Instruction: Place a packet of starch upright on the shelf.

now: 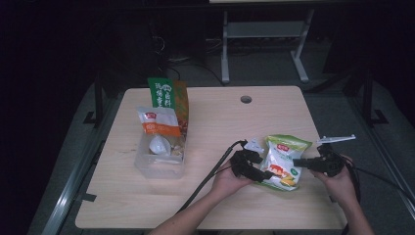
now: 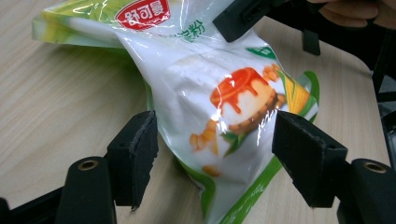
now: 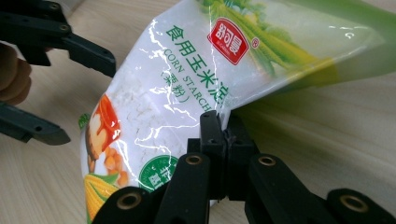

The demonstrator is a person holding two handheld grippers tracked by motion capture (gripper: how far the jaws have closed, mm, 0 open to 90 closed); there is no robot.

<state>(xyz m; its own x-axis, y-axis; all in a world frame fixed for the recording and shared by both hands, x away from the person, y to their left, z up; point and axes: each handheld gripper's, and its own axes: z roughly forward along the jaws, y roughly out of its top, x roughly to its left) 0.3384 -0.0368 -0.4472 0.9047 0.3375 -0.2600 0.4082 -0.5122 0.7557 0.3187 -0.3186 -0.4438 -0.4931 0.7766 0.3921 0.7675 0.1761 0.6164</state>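
A white and green corn starch bag (image 1: pixel 284 159), printed with a pudding and corn cobs, lies at the table's right front. My right gripper (image 1: pixel 297 162) is shut on the bag's side edge (image 3: pixel 220 122) and lifts that edge off the wood. My left gripper (image 1: pixel 266 175) is open. Its two jaws stand on either side of the bag's lower corner (image 2: pixel 224 140), close to it but with a gap at each pad. In the left gripper view the right gripper's jaw shows at the top, and a hand shows in the top right corner.
At the left stands a clear plastic container (image 1: pixel 147 169) with a white spoon (image 1: pixel 159 145) in it. An orange and white bag (image 1: pixel 159 122) leans at its far rim, with a green and orange bag (image 1: pixel 164 93) behind. A cable hole (image 1: pixel 246 99) sits near the far edge of the wooden table (image 1: pixel 220 122).
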